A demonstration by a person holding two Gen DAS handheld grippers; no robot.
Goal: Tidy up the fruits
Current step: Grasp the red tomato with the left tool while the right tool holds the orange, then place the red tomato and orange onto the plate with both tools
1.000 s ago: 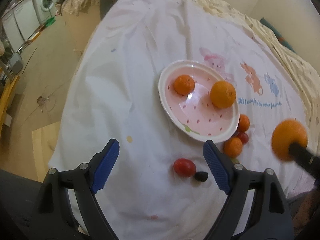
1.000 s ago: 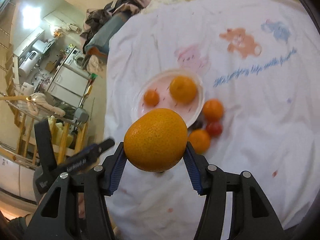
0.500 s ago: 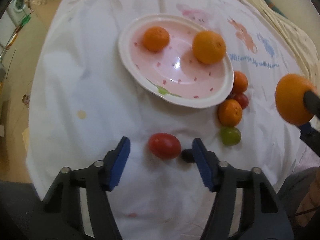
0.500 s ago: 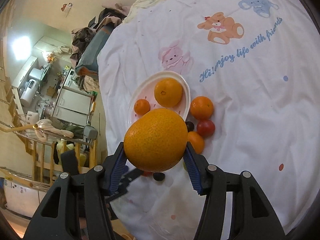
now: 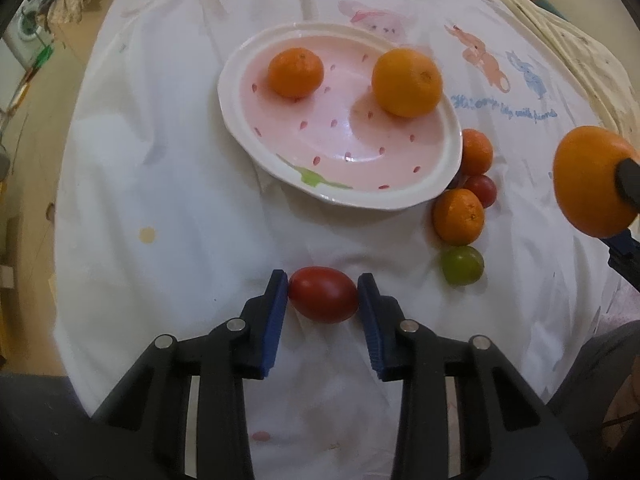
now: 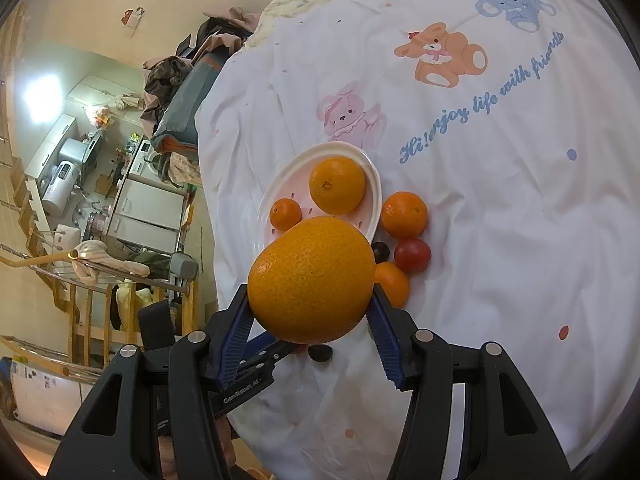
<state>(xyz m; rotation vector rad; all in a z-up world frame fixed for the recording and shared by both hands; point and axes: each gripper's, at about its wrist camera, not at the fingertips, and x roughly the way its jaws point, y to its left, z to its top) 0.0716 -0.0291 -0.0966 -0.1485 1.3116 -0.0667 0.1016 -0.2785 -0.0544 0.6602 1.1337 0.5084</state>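
The red tomato (image 5: 323, 294) is seen lying on the white printed cloth (image 5: 168, 168), its long axis set crosswise to the left gripper (image 5: 322, 292), one rounded end turned toward each blue pad. The jaws are closing on it; in the left wrist view both pads appear to touch its ends, so it is taken as gripped. It is egg-shaped, smooth and glossy, dark red.

Open cloth is left on the left side of the tomato and between it and the pink plate (image 5: 240, 120) — no fruit lies there. To the right, room is tighter: a green fruit (image 5: 462, 265) lies near, and behind it a mandarin (image 5: 458, 214), a small red tomato (image 5: 485, 189) and another mandarin (image 5: 476, 151) are clustered against the plate's rim. The plate is oval, white-rimmed, pink inside with red flecks, and two fruits are held in it: a small mandarin (image 5: 295, 73) at the left and a larger orange (image 5: 406, 81) at the far right, well apart.

The right gripper (image 6: 312, 312) is clamped on a large orange (image 6: 314, 280), which is held above the cloth — its pebbled skin is bright and its broad side is turned to the camera. A small dark fruit (image 6: 320, 353) is seen just below it on the cloth, and another (image 6: 380, 250) beside the plate's rim. The cloth's edge falls away at the left of the right wrist view, with a cluttered room beyond.
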